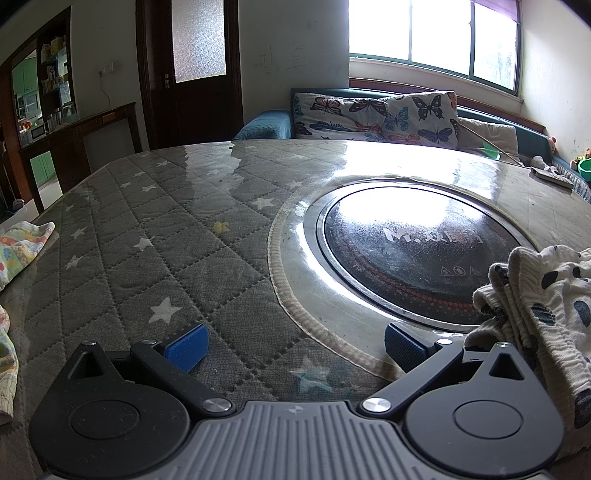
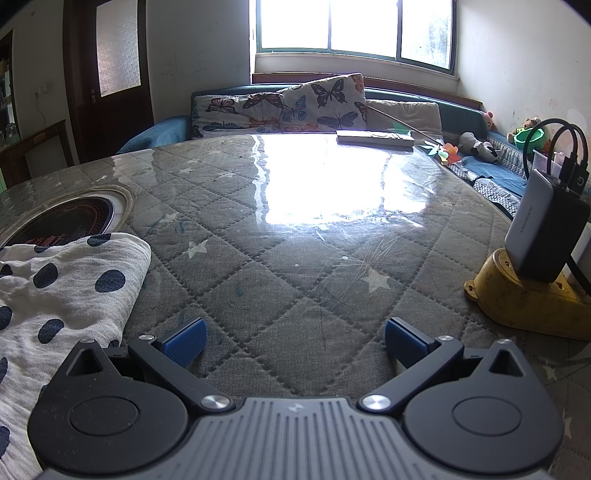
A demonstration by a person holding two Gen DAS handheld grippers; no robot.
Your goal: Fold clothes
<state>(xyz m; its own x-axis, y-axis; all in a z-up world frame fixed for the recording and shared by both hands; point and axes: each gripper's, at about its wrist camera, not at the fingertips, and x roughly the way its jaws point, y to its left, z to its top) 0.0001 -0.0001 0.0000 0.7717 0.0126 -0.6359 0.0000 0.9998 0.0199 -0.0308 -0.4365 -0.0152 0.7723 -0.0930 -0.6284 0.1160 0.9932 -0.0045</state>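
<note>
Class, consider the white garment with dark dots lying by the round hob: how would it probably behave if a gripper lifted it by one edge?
The dotted garment looks thin and rumpled, so it would probably droop limply. Its gathered edge may bunch between fingers. On the glossy table cover it would likely slide when pushed.

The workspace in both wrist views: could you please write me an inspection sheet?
Surface: quilted star-print table under glossy clear cover; round cooktop set in.
Job's things: polka-dot garment bunched between the grippers; colourful cloth at far left edge.
Clutter: power bank on yellow stand; box at far edge.
Grippers: left gripper open, empty; right gripper open, empty.
Cables: black cables looping from power bank.
Surroundings: sofa with butterfly cushions, window, door, toys.
</note>
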